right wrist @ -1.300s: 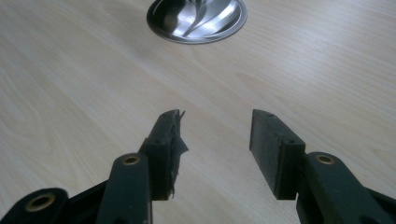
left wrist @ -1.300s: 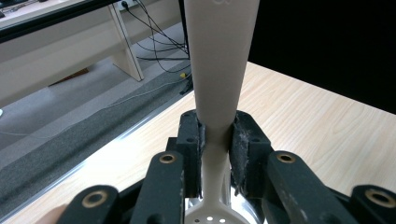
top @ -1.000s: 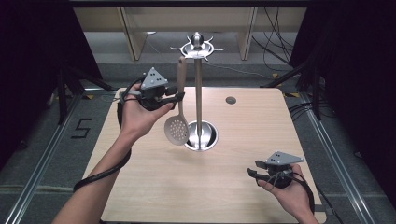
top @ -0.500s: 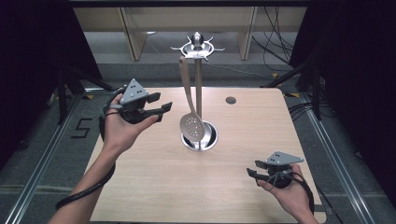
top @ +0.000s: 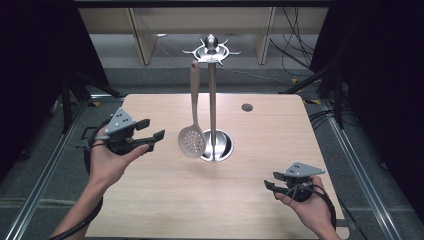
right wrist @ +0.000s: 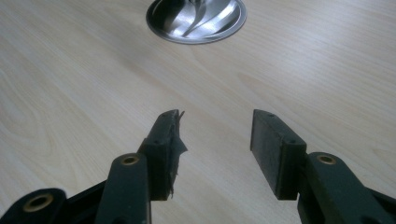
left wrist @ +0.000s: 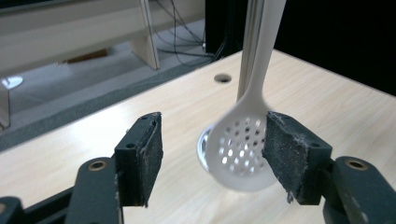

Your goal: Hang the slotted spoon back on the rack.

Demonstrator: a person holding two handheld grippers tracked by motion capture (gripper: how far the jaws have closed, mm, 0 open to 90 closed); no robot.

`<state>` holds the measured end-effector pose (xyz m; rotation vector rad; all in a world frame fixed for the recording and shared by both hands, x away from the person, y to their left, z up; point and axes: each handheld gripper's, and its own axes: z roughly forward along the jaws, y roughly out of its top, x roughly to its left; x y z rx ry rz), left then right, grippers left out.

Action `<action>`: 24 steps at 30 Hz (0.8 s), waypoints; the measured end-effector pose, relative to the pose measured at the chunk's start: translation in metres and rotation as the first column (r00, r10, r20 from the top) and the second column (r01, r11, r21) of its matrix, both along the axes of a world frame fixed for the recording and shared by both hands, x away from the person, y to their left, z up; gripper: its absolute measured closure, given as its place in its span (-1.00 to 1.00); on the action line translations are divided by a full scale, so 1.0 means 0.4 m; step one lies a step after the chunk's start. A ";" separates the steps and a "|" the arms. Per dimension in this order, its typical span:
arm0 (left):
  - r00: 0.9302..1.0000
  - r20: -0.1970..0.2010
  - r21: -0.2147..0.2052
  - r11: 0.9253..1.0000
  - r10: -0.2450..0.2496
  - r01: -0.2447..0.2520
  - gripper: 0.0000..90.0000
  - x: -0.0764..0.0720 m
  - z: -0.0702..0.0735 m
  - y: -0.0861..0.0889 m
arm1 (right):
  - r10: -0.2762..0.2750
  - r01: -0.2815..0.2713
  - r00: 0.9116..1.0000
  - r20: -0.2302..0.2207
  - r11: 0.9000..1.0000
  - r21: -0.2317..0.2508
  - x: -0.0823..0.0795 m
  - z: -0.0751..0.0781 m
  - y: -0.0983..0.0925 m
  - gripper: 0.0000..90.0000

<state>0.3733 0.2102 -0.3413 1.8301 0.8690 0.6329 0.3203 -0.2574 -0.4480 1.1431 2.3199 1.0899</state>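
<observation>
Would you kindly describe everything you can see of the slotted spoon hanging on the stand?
The slotted spoon is pale, plastic-looking, with a long slim handle and a round perforated bowl. It hangs upright by its handle's top from the metal stand, bowl lowest, above the table beside the stand's round base. No claw touches it.

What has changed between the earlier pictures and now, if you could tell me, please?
The left gripper has let go of the slotted spoon; its jaws have just been opening and now stand open with nothing between them, and it has drawn back to the left and lower. The spoon hangs free from the stand. The right gripper, open, stayed put near the table edge.
</observation>
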 end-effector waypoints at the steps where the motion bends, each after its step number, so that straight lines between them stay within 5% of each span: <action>1: 1.000 -0.006 -0.005 1.000 0.006 -0.006 -0.18 -0.005 -0.010 0.009 | 0.000 0.000 1.000 0.000 1.000 0.001 0.000 0.000 0.000 0.17; 10: 0.998 -0.062 -0.004 1.000 0.027 -0.027 -0.17 -0.034 -0.102 0.066 | 0.000 0.000 1.000 -0.004 1.000 -0.001 0.000 0.000 0.002 0.17; 16: 0.993 -0.103 -0.022 0.998 0.052 -0.055 -0.15 -0.058 -0.220 0.106 | 0.002 -0.002 1.000 -0.001 1.000 0.002 0.002 -0.002 0.000 0.17; 18: 0.990 -0.109 -0.068 0.993 0.088 -0.096 -0.11 -0.073 -0.277 0.122 | 0.010 -0.010 1.000 -0.007 1.000 0.002 0.002 -0.002 0.000 0.17; 19: 0.984 -0.144 -0.072 0.991 0.101 -0.112 -0.09 -0.079 -0.301 0.133 | 0.008 -0.008 1.000 -0.011 1.000 0.003 0.001 -0.002 0.000 0.17; 20: 0.960 -0.236 -0.132 0.974 0.149 -0.184 -0.08 -0.093 -0.318 0.134 | 0.011 -0.011 1.000 -0.008 1.000 0.003 0.002 -0.002 0.000 0.17; 21: 0.955 -0.250 -0.146 0.969 0.158 -0.199 -0.09 -0.096 -0.325 0.139 | 0.026 -0.026 1.000 -0.005 1.000 0.008 0.004 -0.004 0.001 0.17; 22: 0.960 -0.233 -0.128 0.973 0.156 -0.190 -0.09 -0.094 -0.326 0.144 | 0.032 -0.032 0.999 -0.011 0.999 0.002 0.004 -0.003 0.000 0.17; 23: 0.955 -0.241 -0.140 0.968 0.171 -0.208 -0.08 -0.097 -0.326 0.142 | 0.021 -0.021 1.000 -0.004 1.000 -0.010 0.002 -0.002 -0.001 0.17; 24: 0.964 -0.211 -0.144 0.970 0.164 -0.197 -0.08 -0.094 -0.319 0.142 | 0.016 -0.016 1.000 -0.010 1.000 -0.003 0.000 -0.003 0.000 0.16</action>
